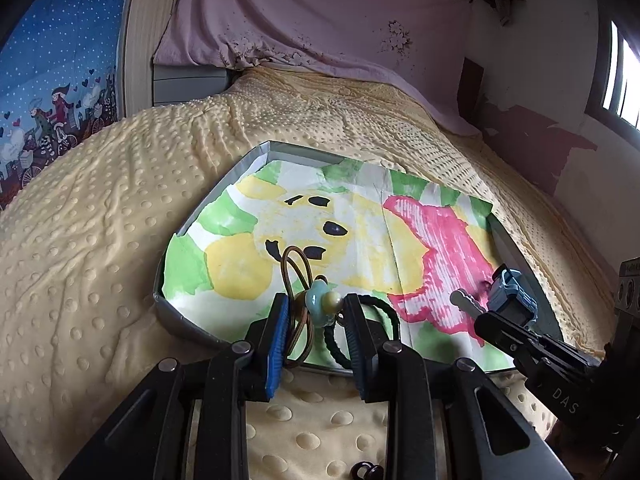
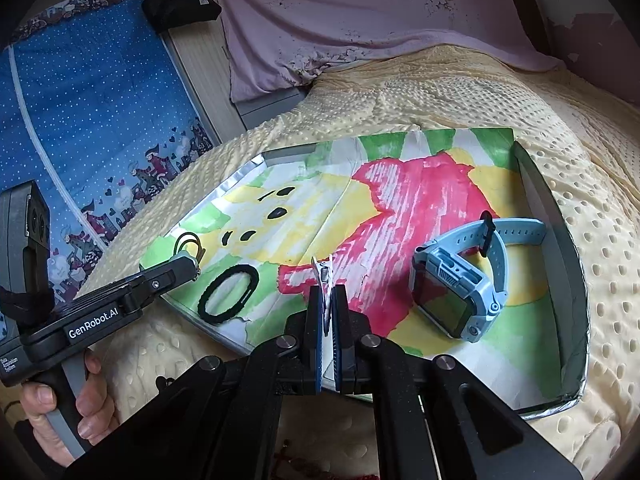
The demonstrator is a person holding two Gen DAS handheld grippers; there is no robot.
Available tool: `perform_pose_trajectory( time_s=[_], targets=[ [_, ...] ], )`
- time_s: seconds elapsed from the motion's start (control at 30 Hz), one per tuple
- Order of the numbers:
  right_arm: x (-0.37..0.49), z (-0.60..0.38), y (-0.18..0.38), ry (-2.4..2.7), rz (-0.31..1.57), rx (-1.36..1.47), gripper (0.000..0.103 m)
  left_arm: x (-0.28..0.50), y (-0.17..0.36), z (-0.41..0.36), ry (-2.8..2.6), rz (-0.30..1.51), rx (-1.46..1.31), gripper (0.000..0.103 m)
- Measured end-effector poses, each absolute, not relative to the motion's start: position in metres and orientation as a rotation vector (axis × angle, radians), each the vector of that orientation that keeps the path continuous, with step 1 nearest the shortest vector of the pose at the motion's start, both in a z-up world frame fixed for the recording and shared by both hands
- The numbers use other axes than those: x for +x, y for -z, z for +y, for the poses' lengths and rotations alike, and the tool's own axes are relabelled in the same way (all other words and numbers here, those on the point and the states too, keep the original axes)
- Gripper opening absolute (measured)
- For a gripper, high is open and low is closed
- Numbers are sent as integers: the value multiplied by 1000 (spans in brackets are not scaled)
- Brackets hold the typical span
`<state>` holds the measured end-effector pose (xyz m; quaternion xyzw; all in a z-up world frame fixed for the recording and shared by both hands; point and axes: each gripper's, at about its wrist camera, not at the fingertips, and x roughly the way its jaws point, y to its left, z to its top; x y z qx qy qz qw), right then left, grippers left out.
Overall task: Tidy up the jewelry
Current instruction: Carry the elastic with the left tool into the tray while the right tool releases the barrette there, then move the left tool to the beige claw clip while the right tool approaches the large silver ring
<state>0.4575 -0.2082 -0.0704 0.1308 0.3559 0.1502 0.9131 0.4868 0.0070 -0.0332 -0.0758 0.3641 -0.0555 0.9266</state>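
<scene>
A shallow grey tray (image 1: 188, 322) lined with a painted paper lies on the yellow bed cover; it also shows in the right wrist view (image 2: 576, 280). My left gripper (image 1: 316, 312) is open over the tray's near left corner, with a brown hair tie with a blue bead (image 1: 316, 300) between its fingers. A black braided hair tie (image 2: 228, 294) lies just right of it. My right gripper (image 2: 327, 304) is shut on a small silver hair clip (image 2: 325, 274), low over the tray's middle. A blue smartwatch (image 2: 468, 276) lies in the tray's right part.
The dotted yellow blanket (image 1: 100, 240) surrounds the tray. A pink sheet (image 1: 320, 20) hangs behind, a blue patterned cloth (image 2: 80, 120) at the left. Small dark beads (image 1: 366, 470) lie on the blanket near my left gripper's base.
</scene>
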Motion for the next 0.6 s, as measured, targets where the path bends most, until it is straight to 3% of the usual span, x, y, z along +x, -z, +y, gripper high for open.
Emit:
perform_pose_trajectory(
  time_s=[0.17, 0.23, 0.3, 0.5, 0.57, 0.6],
  targets=[
    [459, -209, 70, -305, 735, 264, 5, 487, 32, 11, 118, 747, -176, 31],
    [457, -210, 70, -302, 732, 260, 5, 486, 30, 13, 97, 732, -173, 57],
    [456, -211, 69, -297, 726, 257, 5, 482, 26, 14, 75, 703, -170, 71],
    [442, -213, 61, -271, 676, 235, 7, 476, 23, 19, 70, 693, -196, 71],
    [433, -216, 57, -258, 645, 234, 17, 470, 21, 18, 66, 684, -192, 72],
    [428, -218, 54, -253, 629, 235, 27, 467, 19, 18, 62, 677, -189, 76]
  ],
)
